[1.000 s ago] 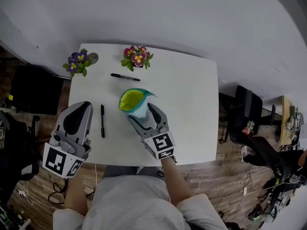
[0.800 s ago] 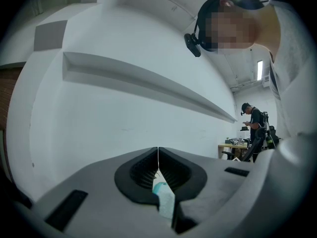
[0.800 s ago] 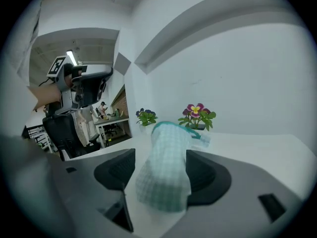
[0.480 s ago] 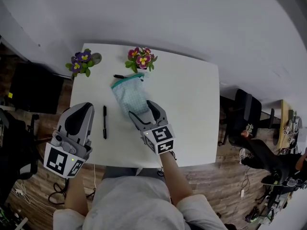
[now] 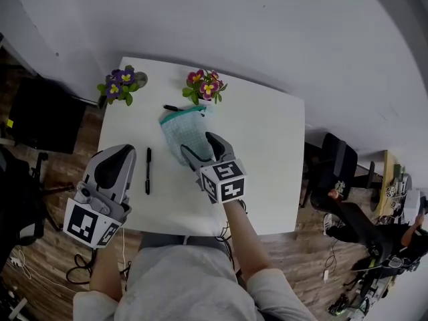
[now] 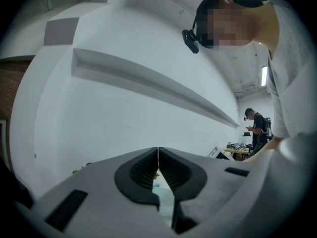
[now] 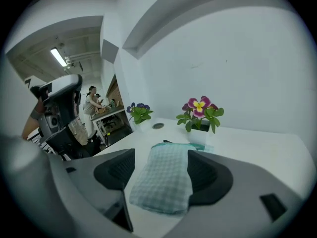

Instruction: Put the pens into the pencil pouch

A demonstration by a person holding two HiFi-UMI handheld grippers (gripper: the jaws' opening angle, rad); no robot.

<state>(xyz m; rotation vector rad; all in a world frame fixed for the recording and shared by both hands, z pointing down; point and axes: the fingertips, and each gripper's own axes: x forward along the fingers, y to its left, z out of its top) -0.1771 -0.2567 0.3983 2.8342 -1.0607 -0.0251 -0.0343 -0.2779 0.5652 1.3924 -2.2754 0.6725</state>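
The teal checked pencil pouch (image 5: 180, 130) lies flat on the white table (image 5: 267, 152), its mouth toward the flowers. My right gripper (image 5: 198, 144) stands open astride the pouch's near end; in the right gripper view the pouch (image 7: 166, 177) lies between the spread jaws of that gripper (image 7: 161, 172). One black pen (image 5: 148, 170) lies to the left of the pouch. A second black pen (image 5: 171, 108) shows partly behind the pouch's far end. My left gripper (image 5: 124, 150) is shut and empty at the table's left front; in its own view the jaws of this gripper (image 6: 158, 165) meet.
A purple flower pot (image 5: 119, 87) stands at the table's far left corner and a pink one (image 5: 206, 85) just behind the pouch. A white wall runs behind the table. Black chairs (image 5: 334, 172) stand on the wooden floor to the right.
The pouch, held upright with its yellow-green mouth open a second ago, now lies flat. My right gripper has come down with it. The left gripper has hardly moved.
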